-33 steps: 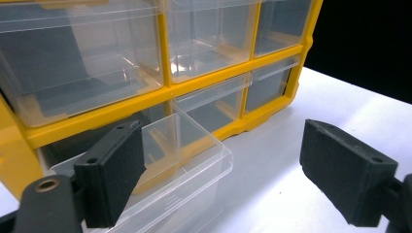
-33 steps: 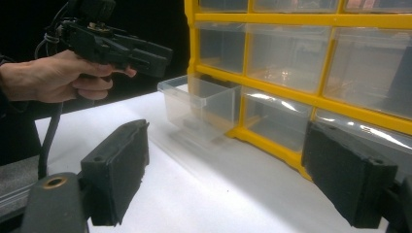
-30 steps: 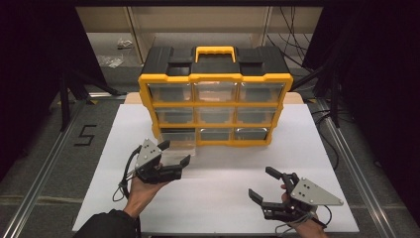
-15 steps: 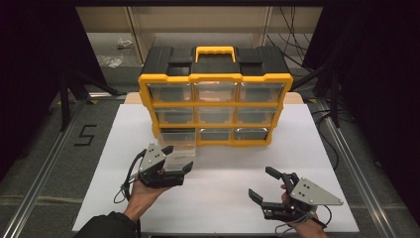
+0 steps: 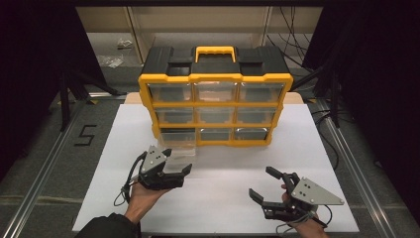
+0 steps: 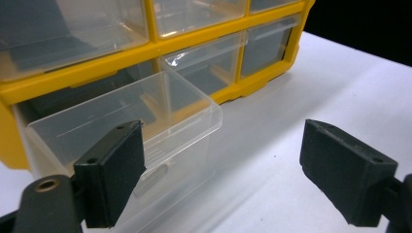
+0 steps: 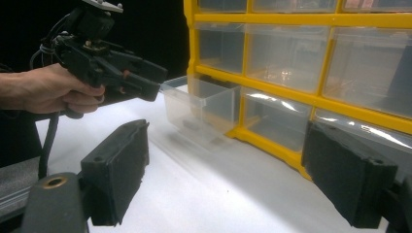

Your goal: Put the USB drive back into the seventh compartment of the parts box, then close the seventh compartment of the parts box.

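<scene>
Clear drawer (image 5: 179, 150) pulled partway out of bottom-left slot of yellow organizer (image 5: 215, 109), front lip overhanging white bench (image 5: 223, 193). Left tool (image 5: 174, 163) just before drawer front, jaws apart, gripping nothing. Right tool (image 5: 267, 184) near bench's front edge, well apart from organizer, jaws apart, empty. Open bench between tools and ahead of organizer's right columns.
</scene>
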